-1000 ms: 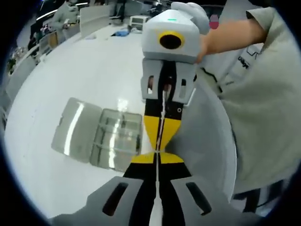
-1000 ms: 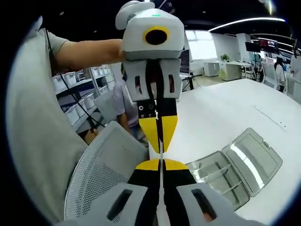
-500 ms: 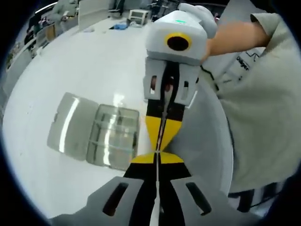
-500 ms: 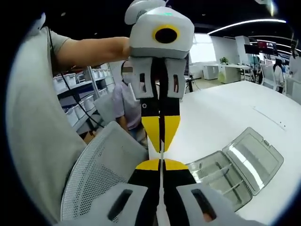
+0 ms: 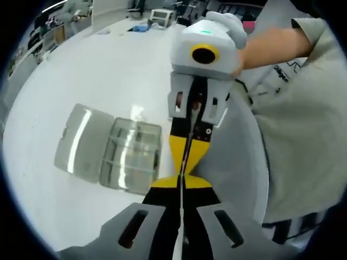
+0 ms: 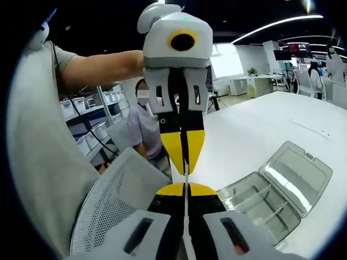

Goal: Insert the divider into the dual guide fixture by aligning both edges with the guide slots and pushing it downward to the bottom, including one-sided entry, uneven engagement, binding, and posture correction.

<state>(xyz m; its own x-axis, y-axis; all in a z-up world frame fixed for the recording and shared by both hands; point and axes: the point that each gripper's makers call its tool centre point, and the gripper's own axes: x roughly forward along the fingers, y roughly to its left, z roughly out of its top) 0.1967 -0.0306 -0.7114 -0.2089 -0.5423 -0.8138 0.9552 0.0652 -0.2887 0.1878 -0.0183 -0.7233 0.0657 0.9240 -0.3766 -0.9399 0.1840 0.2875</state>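
A thin pale divider (image 5: 181, 212) shows edge-on as a white line running between both pairs of jaws. My left gripper (image 5: 181, 181) is shut on one end of it. My right gripper (image 5: 187, 167) faces it tip to tip, shut on the other end. In the right gripper view the same line, the divider (image 6: 186, 219), runs from my right gripper (image 6: 186, 188) up into the left gripper (image 6: 184, 169). The clear plastic guide fixture (image 5: 133, 157) lies on the white table with its lid (image 5: 81, 142) folded open; ribs show inside the fixture (image 6: 263, 205). Both grippers hang in the air beside the table edge, apart from it.
A grey mesh chair back (image 6: 116, 203) stands below the grippers, off the table (image 5: 108, 70). The person's grey shirt (image 5: 309, 135) fills one side. Another person (image 6: 142, 119) stands by shelves of bins. Desks sit far behind.
Both views have shifted slightly with the hands. The grippers keep their tip-to-tip hold on the divider, and the fixture has stayed where it was on the table.
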